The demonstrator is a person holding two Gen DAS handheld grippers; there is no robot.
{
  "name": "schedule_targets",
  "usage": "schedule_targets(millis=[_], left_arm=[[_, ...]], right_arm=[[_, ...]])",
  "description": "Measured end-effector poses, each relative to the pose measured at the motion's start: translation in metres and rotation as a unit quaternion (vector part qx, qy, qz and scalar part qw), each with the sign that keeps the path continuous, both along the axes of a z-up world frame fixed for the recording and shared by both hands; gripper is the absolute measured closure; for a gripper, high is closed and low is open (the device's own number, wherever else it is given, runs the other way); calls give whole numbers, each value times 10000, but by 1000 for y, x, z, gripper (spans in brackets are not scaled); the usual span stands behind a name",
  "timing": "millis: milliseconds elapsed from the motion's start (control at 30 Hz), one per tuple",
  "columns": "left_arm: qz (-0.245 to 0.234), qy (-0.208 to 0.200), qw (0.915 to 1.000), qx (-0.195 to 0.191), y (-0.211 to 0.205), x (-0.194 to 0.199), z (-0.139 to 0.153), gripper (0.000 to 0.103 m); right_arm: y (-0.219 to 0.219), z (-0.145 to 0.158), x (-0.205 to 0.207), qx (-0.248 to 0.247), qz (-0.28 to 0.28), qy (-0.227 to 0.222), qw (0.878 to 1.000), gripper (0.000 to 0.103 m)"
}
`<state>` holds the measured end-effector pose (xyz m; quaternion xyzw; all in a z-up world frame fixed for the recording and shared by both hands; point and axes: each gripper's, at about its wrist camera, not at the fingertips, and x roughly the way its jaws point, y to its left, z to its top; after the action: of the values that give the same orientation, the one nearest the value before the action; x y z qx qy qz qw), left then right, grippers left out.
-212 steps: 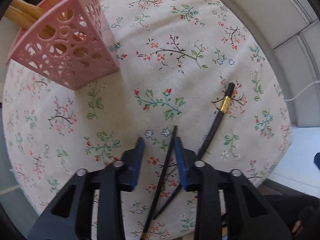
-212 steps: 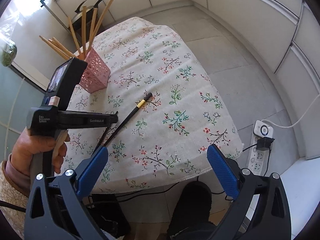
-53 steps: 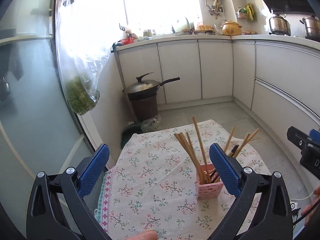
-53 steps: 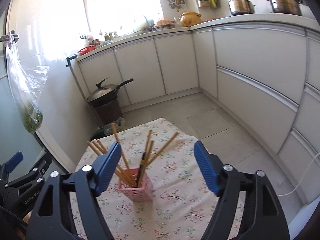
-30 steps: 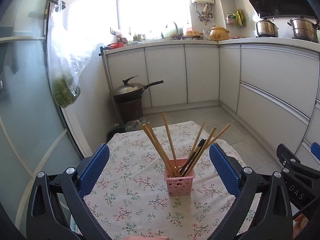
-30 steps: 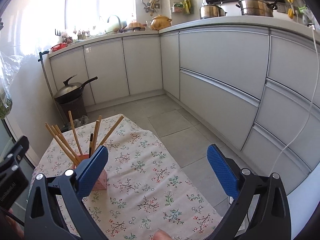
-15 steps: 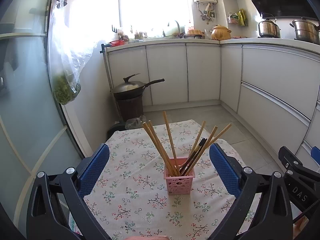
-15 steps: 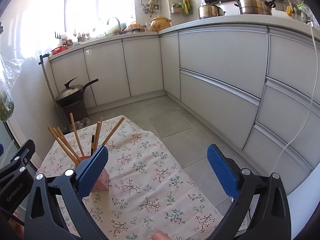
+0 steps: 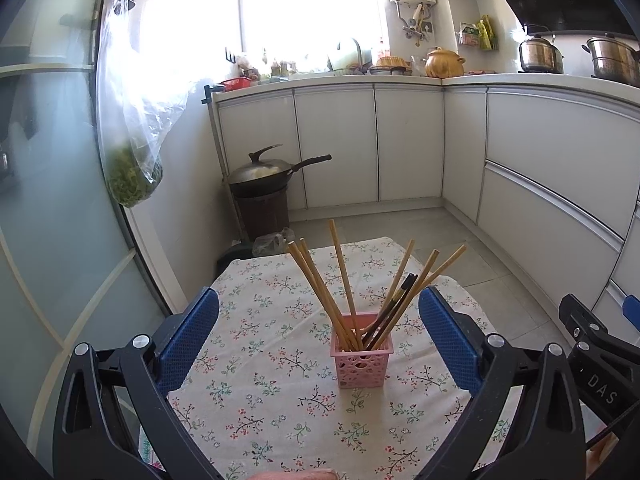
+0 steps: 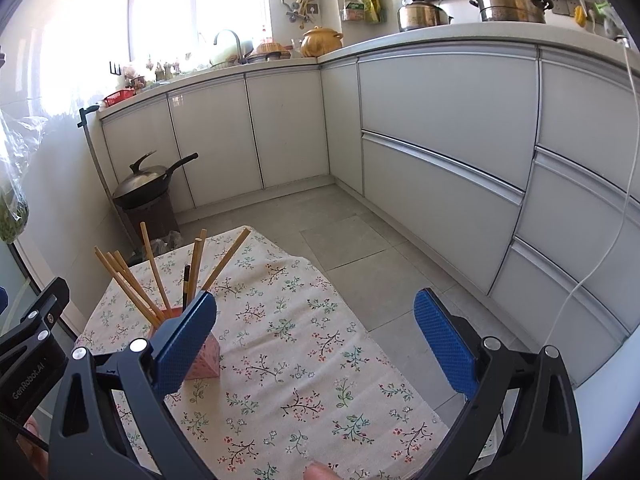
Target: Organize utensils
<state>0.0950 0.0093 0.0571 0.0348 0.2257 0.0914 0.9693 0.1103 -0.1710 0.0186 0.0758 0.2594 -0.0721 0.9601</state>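
Both grippers are up off the desk with nothing in them. The left gripper (image 9: pixel 319 336) has its blue-padded jaws spread wide, and from its camera the little pink perforated plastic basket (image 9: pixel 362 366) sits right between them on the small desk with the floral tablecloth (image 9: pixel 256 360). Standing in the basket is a bunch of light wooden chopsticks (image 9: pixel 320 292) fanned out in all directions, plus a pair of black chopsticks (image 9: pixel 394 304) leaning toward the right among them. The right gripper (image 10: pixel 315 340) is the same deal, jaws spread wide and holding nothing; in its view the pink basket (image 10: pixel 206 362) is half hidden behind the left-side pad, with the wooden sticks (image 10: pixel 132 284) and a black one (image 10: pixel 186 282) poking up above it. The tablecloth around the basket is bare as far as I can see. Background is a kitchen: white cabinets (image 9: pixel 336 144), a dark lidded wok on a brown stand (image 9: pixel 264 172) in the corner, a clear plastic bag of greens (image 9: pixel 132 152) hanging on the left, and steel pots (image 10: pixel 508 10) up on the counter.
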Motion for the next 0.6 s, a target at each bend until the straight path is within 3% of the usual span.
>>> schedule_targets(millis=[600], left_arm=[[14, 42, 10000, -2, 7, 3, -4, 7]], right_arm=[[3, -2, 1, 26, 43, 83, 10000, 7]])
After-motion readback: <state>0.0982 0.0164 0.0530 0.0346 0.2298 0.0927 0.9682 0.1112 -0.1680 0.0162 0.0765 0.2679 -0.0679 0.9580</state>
